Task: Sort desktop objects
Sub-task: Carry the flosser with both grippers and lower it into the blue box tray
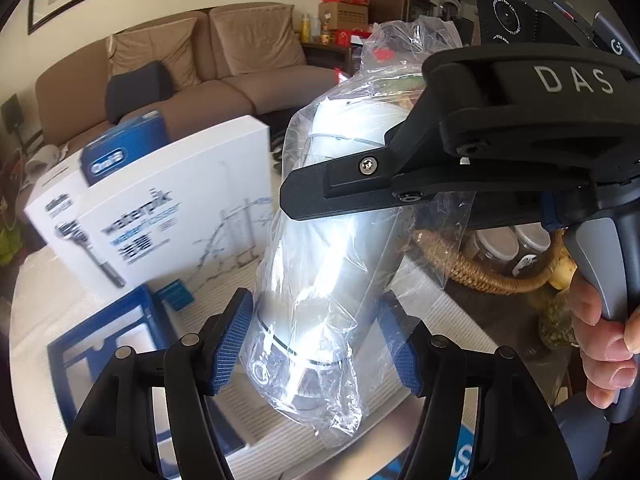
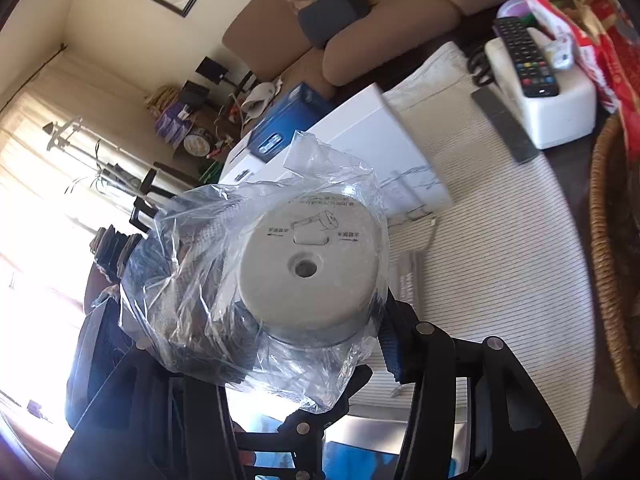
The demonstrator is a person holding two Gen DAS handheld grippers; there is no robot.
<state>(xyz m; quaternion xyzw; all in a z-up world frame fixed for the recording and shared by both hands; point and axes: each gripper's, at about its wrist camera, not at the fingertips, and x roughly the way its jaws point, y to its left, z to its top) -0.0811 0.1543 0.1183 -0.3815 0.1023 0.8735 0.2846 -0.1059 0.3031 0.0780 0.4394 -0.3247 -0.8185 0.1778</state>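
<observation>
Waterpik flosser unit, a white cylinder sealed in a clear plastic bag, is held in mid-air above the striped tabletop, gripped at both ends. Behind it, toward the far edge of the tabletop, the large white Waterpik box stands with a blue Oral-B box on top; a second white box printed with a razor stands beside it on the left. Below the unit, at the near edge, lies an open blue tray with moulded recesses; what it holds, if anything, cannot be made out. A wicker basket at the right edge carries lidded jars. Farther along that edge a white case bears a black remote control.

The left tool has its blue pads pressed on the bagged unit's lower end. The right tool, seen from the side in the left view, is clamped across the upper body, the round cap with its centre hole facing its camera.

Sorting looks to be in its middle stretch: boxes are grouped together, while the unit is not yet set down and loose items remain along the right edge.
</observation>
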